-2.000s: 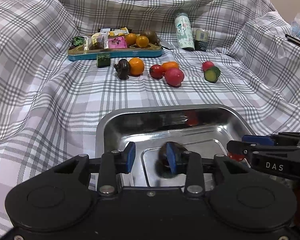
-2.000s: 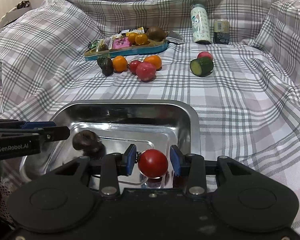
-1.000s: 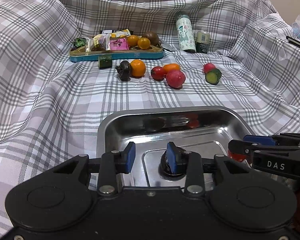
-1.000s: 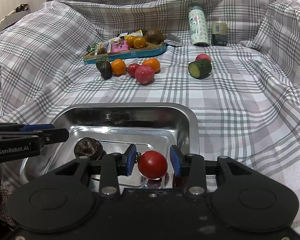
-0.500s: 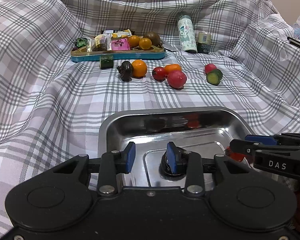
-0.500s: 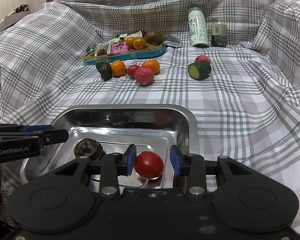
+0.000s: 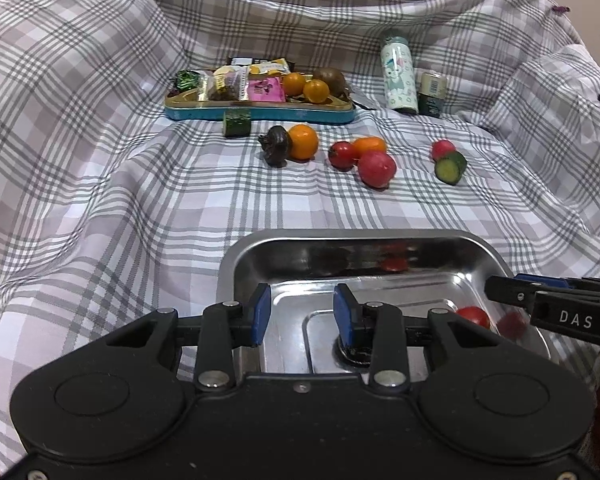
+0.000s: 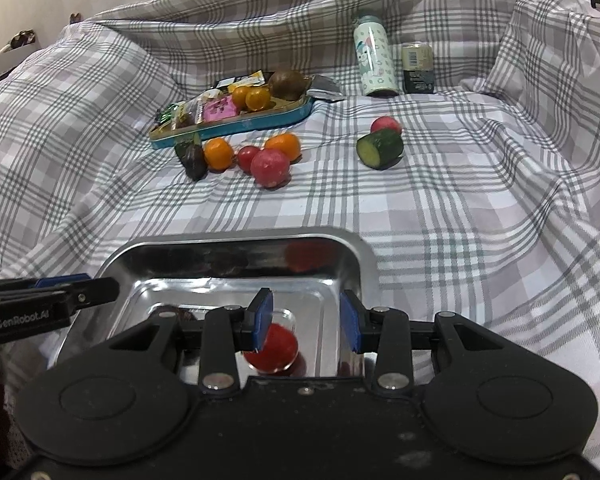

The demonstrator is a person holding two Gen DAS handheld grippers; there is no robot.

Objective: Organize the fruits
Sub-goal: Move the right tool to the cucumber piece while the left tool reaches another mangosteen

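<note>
A steel tray [image 7: 360, 237] lies close in front of both grippers. My left gripper [image 7: 302, 312] is open over its left part, with nothing between the fingers. A dark fruit [image 7: 354, 354] lies on the tray floor, mostly hidden behind the right finger. My right gripper [image 8: 306, 320] is open over the same tray [image 8: 236, 240]. A red tomato [image 8: 274, 348] lies loose on the tray floor below its left finger. This tomato [image 7: 473, 316] also shows in the left wrist view. Loose fruits lie farther back: an orange [image 7: 303, 142], a pink-red fruit [image 7: 377, 168] and a cucumber piece [image 7: 450, 166].
A blue tin [image 7: 260, 109] with snacks and small oranges stands at the back. A bottle [image 7: 398, 74] and a can [image 7: 432, 92] stand to its right. A plaid cloth [image 7: 140, 200] covers everything and rises in folds at the sides and back.
Both grippers have drawn back and up from the tray. The tomato that sat between my right fingers now lies lower on the tray floor. The dark fruit has dropped behind my left gripper's finger.
</note>
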